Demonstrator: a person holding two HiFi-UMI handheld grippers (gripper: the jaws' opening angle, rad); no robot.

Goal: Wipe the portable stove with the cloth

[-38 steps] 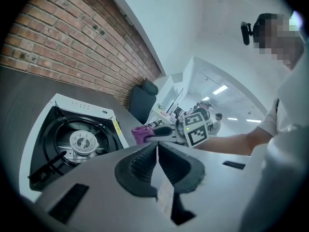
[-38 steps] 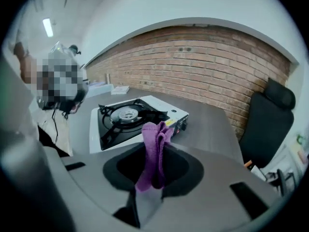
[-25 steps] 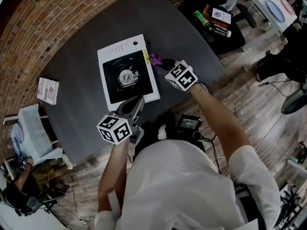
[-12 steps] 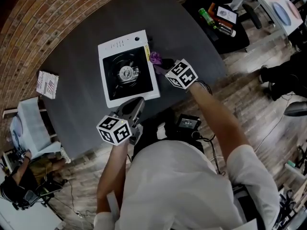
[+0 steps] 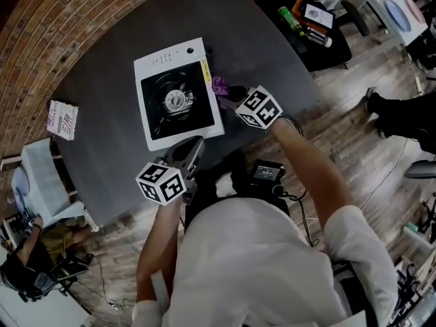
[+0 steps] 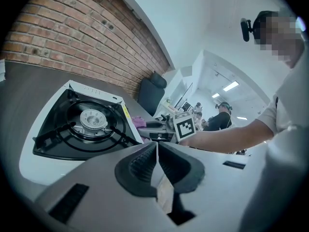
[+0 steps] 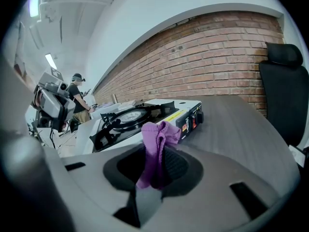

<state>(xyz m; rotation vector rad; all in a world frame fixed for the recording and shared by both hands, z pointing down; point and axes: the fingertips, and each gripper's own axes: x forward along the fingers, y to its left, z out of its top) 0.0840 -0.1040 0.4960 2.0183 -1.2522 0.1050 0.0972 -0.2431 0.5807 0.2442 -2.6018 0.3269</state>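
Observation:
The white portable stove [image 5: 176,101] with its black burner top sits on the dark grey table [image 5: 266,43]. It also shows in the left gripper view as the stove [image 6: 82,124] and in the right gripper view as the stove [image 7: 140,116]. My right gripper [image 5: 228,90] hovers just right of the stove, shut on a purple cloth [image 5: 219,84] that bunches up between the jaws, cloth [image 7: 157,151]. My left gripper [image 5: 193,150] hangs over the stove's near edge, jaws shut with nothing in them [image 6: 157,166].
A small printed packet [image 5: 62,120] lies on the table's far left. A black stand with bottles [image 5: 300,20] stands beyond the table at top right. A dark device with cables [image 5: 264,176] sits at the person's waist. Another person [image 7: 77,100] stands in the background.
The head view has shifted slightly, so the stove and table sit a little higher and further left in frame. Both grippers hold about the same places.

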